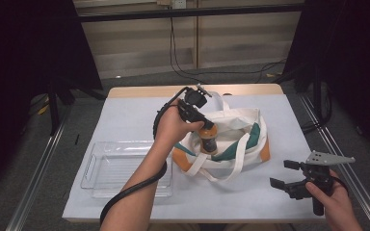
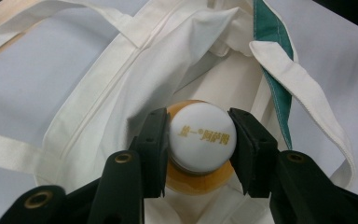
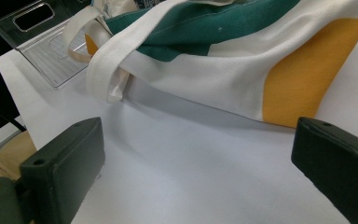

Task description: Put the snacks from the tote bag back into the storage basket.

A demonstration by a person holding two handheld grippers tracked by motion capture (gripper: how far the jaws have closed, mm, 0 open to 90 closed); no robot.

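Midway, left gripper (image 2: 199, 140) fingers clamp a white-capped bottle (image 2: 200, 135) at the tote bag (image 1: 250, 130) mouth, clear tray (image 1: 101, 166) empty beside it; right gripper (image 1: 289, 175) waits wide open, holding nothing.

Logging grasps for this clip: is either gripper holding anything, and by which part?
The left gripper holds a bottle by its white cap, over the open tote bag. The right gripper is open, holding nothing.

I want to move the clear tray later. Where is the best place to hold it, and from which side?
Probably the clear tray at its handle cutout in the left end wall, coming from above with the jaws across the thin wall. The cutout gives an edge to hold, and that end faces away from the tote bag.
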